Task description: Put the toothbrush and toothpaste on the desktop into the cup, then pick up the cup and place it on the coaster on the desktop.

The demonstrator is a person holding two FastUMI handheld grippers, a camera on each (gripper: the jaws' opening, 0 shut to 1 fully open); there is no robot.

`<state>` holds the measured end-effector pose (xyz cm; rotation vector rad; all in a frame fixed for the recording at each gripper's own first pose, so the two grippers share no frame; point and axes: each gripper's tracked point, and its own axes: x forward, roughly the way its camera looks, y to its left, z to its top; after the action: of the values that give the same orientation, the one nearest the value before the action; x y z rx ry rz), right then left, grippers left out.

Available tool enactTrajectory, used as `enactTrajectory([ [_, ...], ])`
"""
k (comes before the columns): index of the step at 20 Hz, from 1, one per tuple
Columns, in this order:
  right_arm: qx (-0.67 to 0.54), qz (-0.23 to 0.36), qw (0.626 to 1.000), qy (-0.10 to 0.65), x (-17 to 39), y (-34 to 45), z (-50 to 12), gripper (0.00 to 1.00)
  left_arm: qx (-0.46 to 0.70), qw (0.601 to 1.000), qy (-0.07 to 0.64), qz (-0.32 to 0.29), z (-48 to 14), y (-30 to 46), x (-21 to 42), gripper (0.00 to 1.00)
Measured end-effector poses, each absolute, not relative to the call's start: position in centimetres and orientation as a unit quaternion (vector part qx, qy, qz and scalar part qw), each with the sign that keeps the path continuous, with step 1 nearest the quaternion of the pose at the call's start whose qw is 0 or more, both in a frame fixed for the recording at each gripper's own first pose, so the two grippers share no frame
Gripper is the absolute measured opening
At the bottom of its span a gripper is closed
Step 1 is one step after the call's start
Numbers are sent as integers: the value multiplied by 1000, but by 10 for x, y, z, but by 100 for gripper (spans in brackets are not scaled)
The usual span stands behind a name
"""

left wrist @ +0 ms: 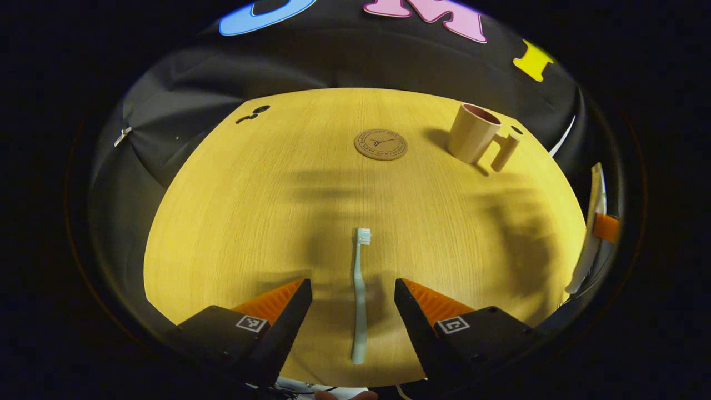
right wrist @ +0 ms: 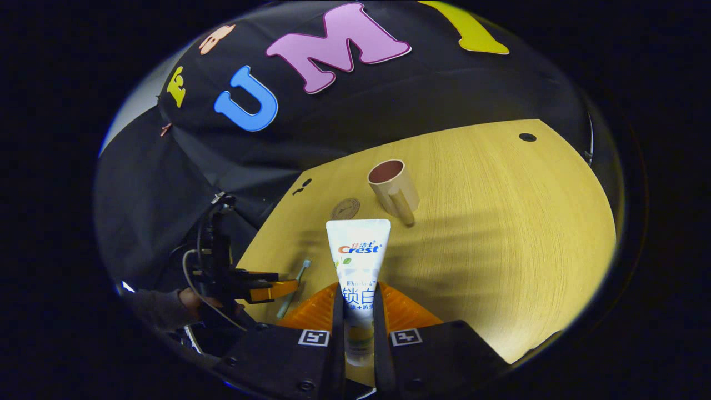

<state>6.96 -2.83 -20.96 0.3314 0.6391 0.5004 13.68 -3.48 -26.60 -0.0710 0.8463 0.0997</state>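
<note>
Toothpaste (right wrist: 358, 266) stands up between the fingers of the right gripper (right wrist: 358, 328), which pinch the tube on both sides of its lower part; its flat crimped end points away from the camera, lifted over the wooden desktop (right wrist: 500, 222). Beyond the tube in the right gripper view, the cup (right wrist: 393, 189) stands upright on the desktop with its mouth open and its handle turned toward the near side, and the round coaster (right wrist: 345, 209) lies flat just to the left of it, apart from it. Toothbrush (left wrist: 360, 294) lies flat on the desktop (left wrist: 233, 222) in the left gripper view, its bristled head at the far end and its handle running toward the camera. It sits in the gap between the spread fingers of the left gripper (left wrist: 353, 294), and neither finger touches it. Farther off in that view the coaster (left wrist: 381, 144) lies near the middle of the far side, and the cup (left wrist: 475, 133) stands to its right, near the far right edge. In the right gripper view the left gripper (right wrist: 261, 289) also shows at the left, held by a hand (right wrist: 189, 300) in a dark sleeve, with the toothbrush (right wrist: 294, 289) beside its fingers.
</note>
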Motion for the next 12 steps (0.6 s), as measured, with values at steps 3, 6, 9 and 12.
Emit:
enactTrajectory([
  [3, 169, 245, 907, 299, 72, -42, -198, 25, -13, 899, 434, 55, -279, -30, 139, 95],
  [6, 173, 246, 907, 294, 82, -50, -191, 25, -7, 897, 440, 49, -281, -34, 145, 95],
  [9, 183, 246, 906, 291, 87, -55, -187, 25, -17, 888, 458, 45, -288, -40, 144, 93],
  [12, 192, 243, 907, 286, 92, -58, -184, 25, -47, 881, 467, 55, -286, -47, 142, 59],
])
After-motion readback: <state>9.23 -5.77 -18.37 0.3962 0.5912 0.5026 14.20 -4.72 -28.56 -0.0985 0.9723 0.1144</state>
